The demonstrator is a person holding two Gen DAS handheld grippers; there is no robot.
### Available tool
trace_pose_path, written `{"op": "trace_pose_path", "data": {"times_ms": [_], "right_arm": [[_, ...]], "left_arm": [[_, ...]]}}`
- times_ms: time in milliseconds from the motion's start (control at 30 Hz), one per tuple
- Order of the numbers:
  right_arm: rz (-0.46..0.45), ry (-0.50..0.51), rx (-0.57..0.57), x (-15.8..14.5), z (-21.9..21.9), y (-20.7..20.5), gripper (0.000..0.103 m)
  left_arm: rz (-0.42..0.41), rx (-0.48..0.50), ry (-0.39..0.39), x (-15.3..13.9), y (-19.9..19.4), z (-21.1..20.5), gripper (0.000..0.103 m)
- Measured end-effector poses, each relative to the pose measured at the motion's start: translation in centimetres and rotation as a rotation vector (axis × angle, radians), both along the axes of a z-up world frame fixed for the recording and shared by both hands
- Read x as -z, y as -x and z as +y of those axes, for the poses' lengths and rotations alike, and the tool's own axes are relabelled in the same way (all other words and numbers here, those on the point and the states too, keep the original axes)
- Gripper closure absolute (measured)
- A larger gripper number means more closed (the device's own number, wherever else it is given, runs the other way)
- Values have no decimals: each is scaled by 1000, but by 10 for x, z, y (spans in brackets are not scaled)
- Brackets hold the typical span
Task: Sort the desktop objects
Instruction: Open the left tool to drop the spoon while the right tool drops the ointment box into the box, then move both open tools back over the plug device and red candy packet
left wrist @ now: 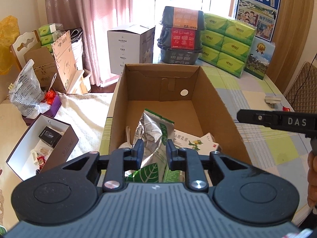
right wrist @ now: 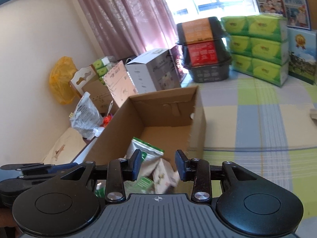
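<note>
An open cardboard box (left wrist: pixel 216 107) (right wrist: pixel 198 123) stands on the checked tablecloth. Inside it lie a silver and green foil pouch (left wrist: pixel 152 129) (right wrist: pixel 142 154), a white medicine carton (left wrist: pixel 194 140) (right wrist: pixel 164 174), a green leaf-printed packet (left wrist: pixel 146 172) and a pale spoon (left wrist: pixel 127 138). My left gripper (left wrist: pixel 153 150) hovers open over the near end of the box, nothing between its fingers. My right gripper (right wrist: pixel 158 164) is open too, above the box's near right part, empty. In the left wrist view the right gripper's black arm (left wrist: pixel 277 121) shows at the right edge.
Stacked black food tubs (left wrist: pixel 181 35) (right wrist: pixel 204 49), green tissue packs (left wrist: pixel 227 43) (right wrist: pixel 259 49) and milk cartons (left wrist: pixel 259 59) line the table's far side. A small white plug (left wrist: pixel 273 100) lies on the cloth at right. Left of the table are open boxes (left wrist: pixel 41 144) and bags (left wrist: pixel 27 91).
</note>
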State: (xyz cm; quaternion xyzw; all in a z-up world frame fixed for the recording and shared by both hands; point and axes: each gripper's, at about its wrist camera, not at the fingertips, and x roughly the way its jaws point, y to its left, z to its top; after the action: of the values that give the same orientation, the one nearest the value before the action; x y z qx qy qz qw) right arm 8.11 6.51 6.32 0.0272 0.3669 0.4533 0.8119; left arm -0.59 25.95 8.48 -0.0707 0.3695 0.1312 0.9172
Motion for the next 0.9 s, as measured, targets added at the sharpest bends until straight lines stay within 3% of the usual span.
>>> {"op": "trace_pose_path", "data": {"times_ms": [200,367,733,900], "right_arm": [[19,-7,64,-2,-49,7,60],[8,4,103,-5,-86,13,48],[-30,33,167,-15,-151,17,33],[-64,60,201,-17,-176,15,22]], "left_arm": [[-9,4,11,-9,11,-23,72],[-18,23,12,-18,17,-47,69],[-52,87,18,-33,16,-104,55],[-65,132,34,-33,7,-130,35]]}}
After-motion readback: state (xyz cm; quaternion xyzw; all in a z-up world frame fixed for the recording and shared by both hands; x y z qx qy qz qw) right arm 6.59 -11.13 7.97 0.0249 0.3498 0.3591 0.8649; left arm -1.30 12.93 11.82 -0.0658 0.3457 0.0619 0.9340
